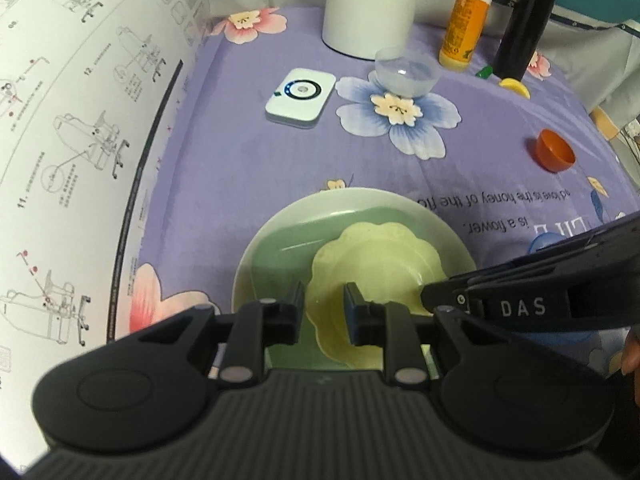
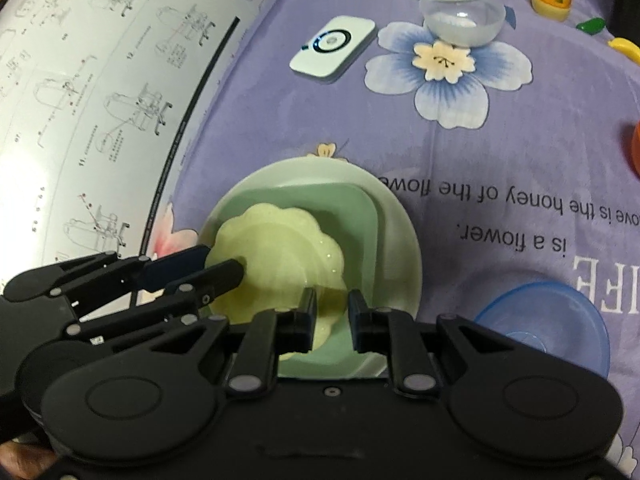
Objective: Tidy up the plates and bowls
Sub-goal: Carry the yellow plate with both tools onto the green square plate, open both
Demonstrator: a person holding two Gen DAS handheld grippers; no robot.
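Stack: round plate (image 2: 400,232) on the cloth (image 2: 520,140) carries a square green dish (image 2: 360,216); a scalloped yellow dish (image 2: 280,240) lies inside it
Left gripper (image 1: 323,312): jaws parted astride the yellow dish's near rim; seemingly not pinching
Right gripper (image 2: 331,316): jaws apart over the opposite rim
Surroundings: clear bowl (image 1: 404,74), blue bowl (image 2: 548,320), orange cup (image 1: 554,150) well apart; manual (image 1: 80,120) to the left

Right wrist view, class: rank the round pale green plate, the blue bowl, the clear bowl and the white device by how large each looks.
1. Round pale green plate, clearly largest.
2. Blue bowl.
3. Clear bowl and white device: similar, not ranked.
The plate and blue bowl sit nearer the camera, so true sizes may differ.
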